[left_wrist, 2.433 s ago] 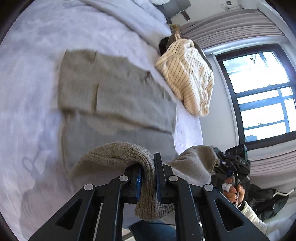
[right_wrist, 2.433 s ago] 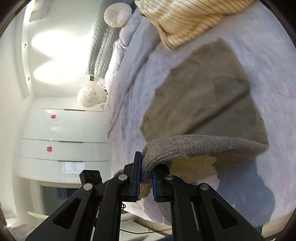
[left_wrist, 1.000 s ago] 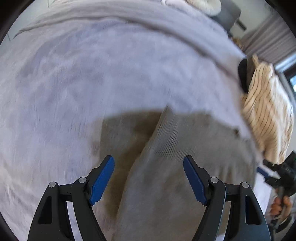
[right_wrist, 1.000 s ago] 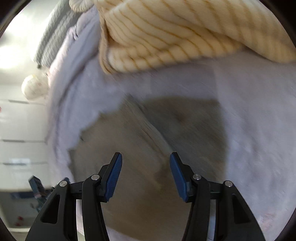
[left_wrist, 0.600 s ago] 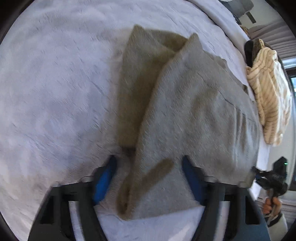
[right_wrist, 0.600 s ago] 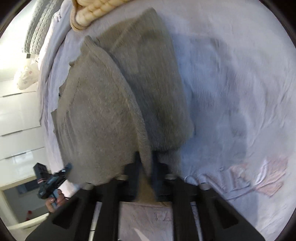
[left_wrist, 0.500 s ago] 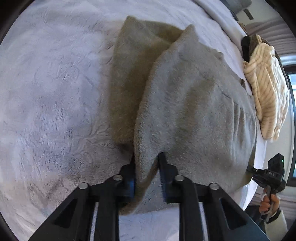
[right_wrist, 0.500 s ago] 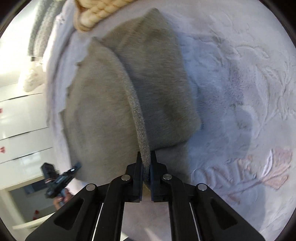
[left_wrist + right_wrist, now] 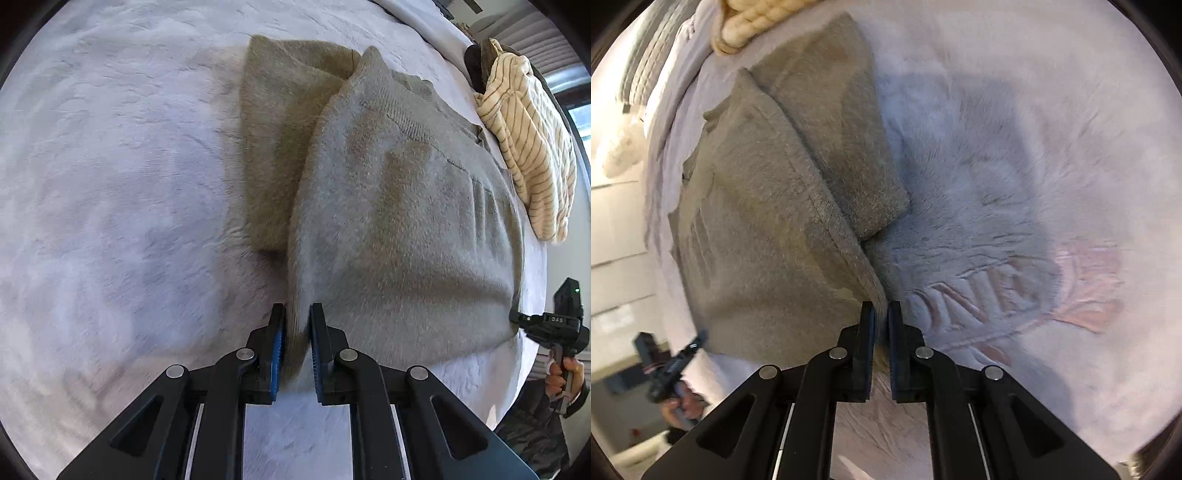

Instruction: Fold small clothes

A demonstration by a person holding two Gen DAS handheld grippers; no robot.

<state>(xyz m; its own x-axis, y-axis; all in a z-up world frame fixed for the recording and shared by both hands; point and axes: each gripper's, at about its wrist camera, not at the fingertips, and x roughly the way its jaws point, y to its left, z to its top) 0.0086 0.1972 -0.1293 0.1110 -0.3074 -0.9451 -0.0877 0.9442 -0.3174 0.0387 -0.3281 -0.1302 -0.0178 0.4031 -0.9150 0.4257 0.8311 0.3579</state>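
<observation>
A grey-brown knitted garment (image 9: 399,206) lay on the pale, plush bed cover (image 9: 110,177), folded so that a large upper panel overlapped a narrower, browner strip along its left side in the left wrist view. The knit looked fuzzy and thick, with a ribbed band near its far edge and a few vertical creases toward its right side. Its near edge bulged up into a soft ridge.

The left gripper (image 9: 296,334) was closed almost fully, its blue pads pinching the near left corner of the upper panel. The right gripper (image 9: 881,325) was likewise clamped, nearly shut, on the garment's other near corner, where the folded edge ran down between its pads; in that view the garment spread to the left and far side, with the overlapped strip to the right of the fold.

A cream striped garment (image 9: 532,147) lay bunched at the far right edge of the bed, just beyond the grey-brown one. An embossed leaf pattern with pink tint (image 9: 1082,291) marked the cover beside the right gripper.
</observation>
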